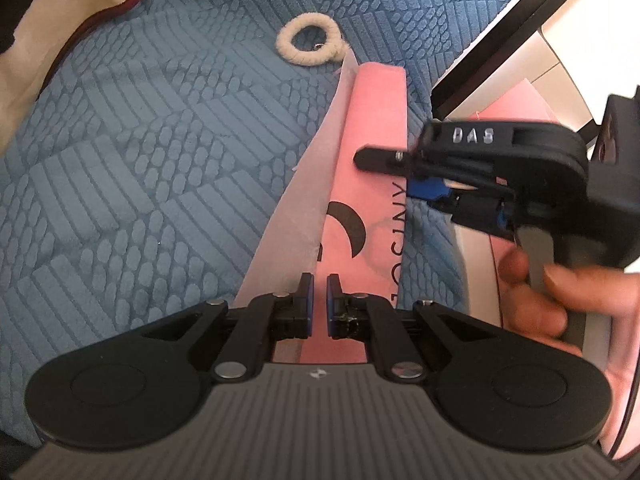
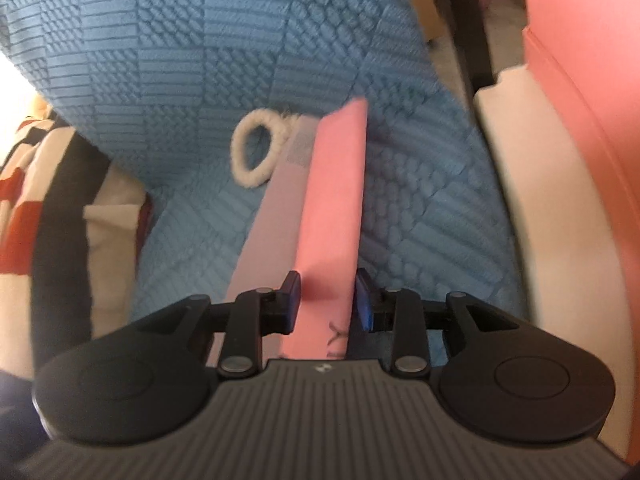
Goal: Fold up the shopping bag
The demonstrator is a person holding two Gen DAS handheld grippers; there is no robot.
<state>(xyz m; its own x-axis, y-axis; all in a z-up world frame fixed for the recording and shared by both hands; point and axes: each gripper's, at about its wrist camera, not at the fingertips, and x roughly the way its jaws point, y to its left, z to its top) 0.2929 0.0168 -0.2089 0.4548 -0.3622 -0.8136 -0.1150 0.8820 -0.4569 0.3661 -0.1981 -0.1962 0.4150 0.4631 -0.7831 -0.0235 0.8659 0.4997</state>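
While pink shopping bag [image 1: 370,152] lies folded into narrow strip on blue textured blanket [image 1: 140,160], long axis runs away from me, far end pointing toward cream fluffy ring [image 1: 310,46]. Pale inner layer shows along strip's left edge. My left hand-held gripper [image 1: 319,304] nearly closed at strip's near end; cannot tell whether pads pinch fabric. My right hand-held gripper [image 2: 327,302] partly open, straddling strip, pads just beside its edges. My right hand [image 1: 560,300] on handle, right of strip.
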